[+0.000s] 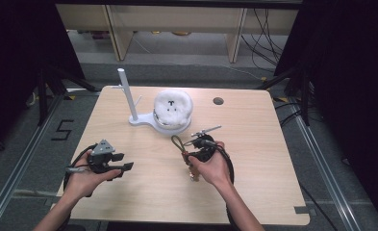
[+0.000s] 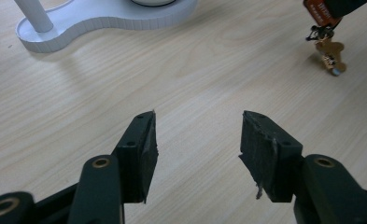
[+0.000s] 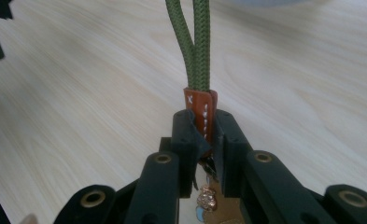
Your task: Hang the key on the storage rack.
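Observation:
A keychain with an olive-green cord loop [image 1: 177, 142], an orange leather tab [image 3: 201, 112] and brass keys [image 2: 330, 53] is held just above the wooden table [image 1: 254, 144]. My right gripper [image 1: 190, 156] is shut on the orange tab; the green cord [image 3: 194, 44] rises out from between its jaws and the keys hang below. My left gripper [image 1: 121, 167] is at the table's front left, open, its jaws [image 2: 197, 154] spread with nothing between them. A white stand with an upright post [image 1: 127, 94] and side peg sits at the table's back middle, its base [image 2: 92, 21] also seen ahead of my left gripper.
A white fluffy round thing [image 1: 173, 109] rests on the stand's base beside the post. A round cable hole [image 1: 218, 101] lies at the back right of the table. Shelving and cables are on the floor beyond.

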`<state>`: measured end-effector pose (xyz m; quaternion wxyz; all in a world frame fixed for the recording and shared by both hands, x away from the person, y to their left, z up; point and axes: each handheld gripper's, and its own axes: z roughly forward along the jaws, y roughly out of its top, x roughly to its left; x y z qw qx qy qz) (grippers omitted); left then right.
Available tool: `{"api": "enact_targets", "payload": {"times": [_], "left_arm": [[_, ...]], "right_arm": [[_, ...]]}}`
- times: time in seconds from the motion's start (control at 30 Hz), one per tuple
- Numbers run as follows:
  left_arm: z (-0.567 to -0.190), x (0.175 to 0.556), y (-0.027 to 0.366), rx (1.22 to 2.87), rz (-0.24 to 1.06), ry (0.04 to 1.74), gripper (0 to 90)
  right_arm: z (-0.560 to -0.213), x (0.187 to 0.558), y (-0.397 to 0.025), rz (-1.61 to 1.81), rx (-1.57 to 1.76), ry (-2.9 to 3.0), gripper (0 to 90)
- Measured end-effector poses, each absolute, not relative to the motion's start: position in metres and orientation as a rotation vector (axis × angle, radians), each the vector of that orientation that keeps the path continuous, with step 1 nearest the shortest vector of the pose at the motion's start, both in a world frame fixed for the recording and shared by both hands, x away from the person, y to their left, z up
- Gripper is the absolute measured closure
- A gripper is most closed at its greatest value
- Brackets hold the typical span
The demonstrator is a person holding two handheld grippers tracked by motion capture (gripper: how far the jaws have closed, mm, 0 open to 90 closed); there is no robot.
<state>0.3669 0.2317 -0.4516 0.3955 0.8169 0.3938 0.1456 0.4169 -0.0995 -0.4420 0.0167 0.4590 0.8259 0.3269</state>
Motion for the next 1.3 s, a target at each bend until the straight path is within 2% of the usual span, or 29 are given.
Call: {"api": "enact_targets", "payload": {"times": [0.7,1.3], "left_arm": [[-0.442,0.382,0.232,1.935,0.371,1.051,44.6],[-0.427,0.387,0.233,1.805,0.383,1.083,44.8]], "right_arm": [[-0.448,0.424,-0.030,1.238,1.231,2.570,80.8],[-0.445,0.419,-0.015,1.427,1.103,2.465,80.7]]}}
